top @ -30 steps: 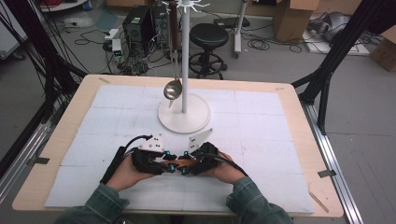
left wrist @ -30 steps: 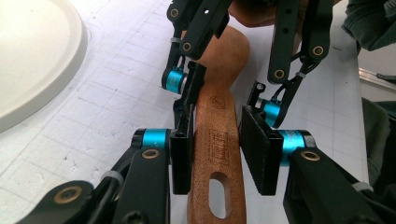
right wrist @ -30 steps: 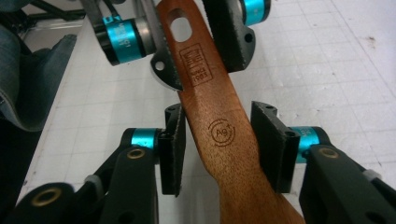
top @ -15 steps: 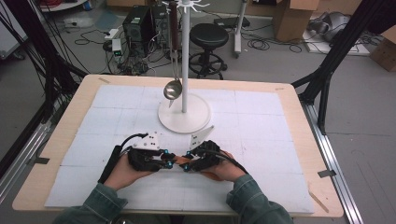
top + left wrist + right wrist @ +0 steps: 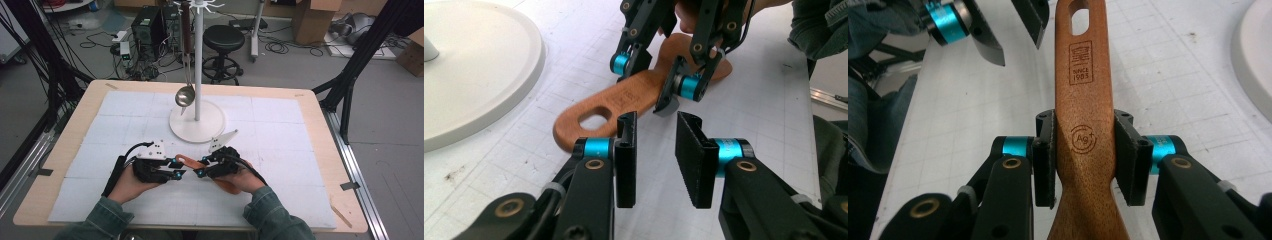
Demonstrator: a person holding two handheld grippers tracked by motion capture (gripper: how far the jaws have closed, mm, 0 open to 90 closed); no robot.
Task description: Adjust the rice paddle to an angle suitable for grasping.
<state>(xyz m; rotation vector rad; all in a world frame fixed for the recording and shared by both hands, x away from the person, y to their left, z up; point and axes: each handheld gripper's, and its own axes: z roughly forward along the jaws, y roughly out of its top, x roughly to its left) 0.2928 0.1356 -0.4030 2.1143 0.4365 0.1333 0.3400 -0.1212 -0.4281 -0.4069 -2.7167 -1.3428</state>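
A brown wooden spatula [image 5: 184, 160] with a hole in its handle end lies low over the white mat. My right gripper [image 5: 1083, 117] is shut on the handle's waist [image 5: 1083, 100], both pads pressed on its edges; its jaws have just been closing. My left gripper [image 5: 654, 120] faces it, open, with nothing between its pads; its jaws have just been opening. The handle's holed end [image 5: 594, 120] lies just beyond its left fingertip. In the high view the left gripper [image 5: 178, 169] and the right gripper [image 5: 202, 167] meet tip to tip at the table's front middle.
A white stand with a round base [image 5: 196, 125] rises behind the hands, and a metal ladle [image 5: 184, 95] hangs from it. The base's rim [image 5: 474, 65] is close on the left gripper's far left. A thin wooden stick [image 5: 341, 212] lies at the table's front right.
Both hands stay about where they were. The two grippers have drawn slightly apart along the spatula's handle.
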